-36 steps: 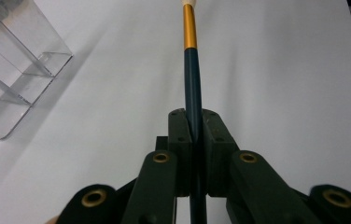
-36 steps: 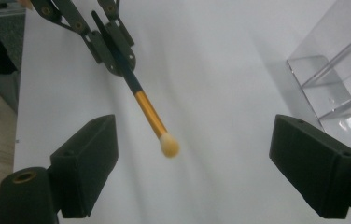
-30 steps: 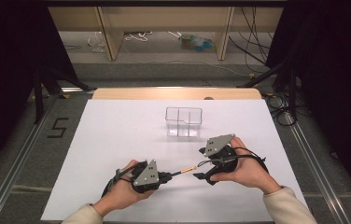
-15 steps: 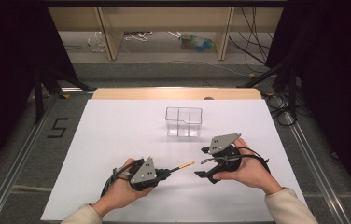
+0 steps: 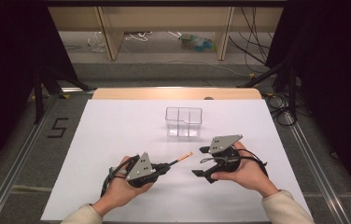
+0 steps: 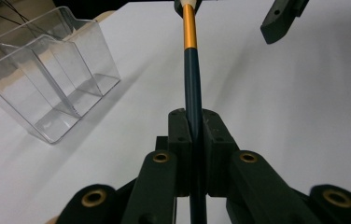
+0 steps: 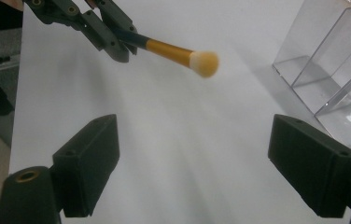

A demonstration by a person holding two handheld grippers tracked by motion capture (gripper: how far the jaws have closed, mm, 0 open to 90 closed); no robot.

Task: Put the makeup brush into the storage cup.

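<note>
Since earlier, brush (image 5: 181,159) and right gripper (image 5: 203,161) separated; left gripper (image 5: 164,165) clenched on its handle, right jaws released, probably for dropping in clear organizer (image 5: 183,122).

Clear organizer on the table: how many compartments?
2. The clear organizer is split by one divider into a left compartment and a right compartment, side by side in the high view. Both look empty. No further sections show.
</note>
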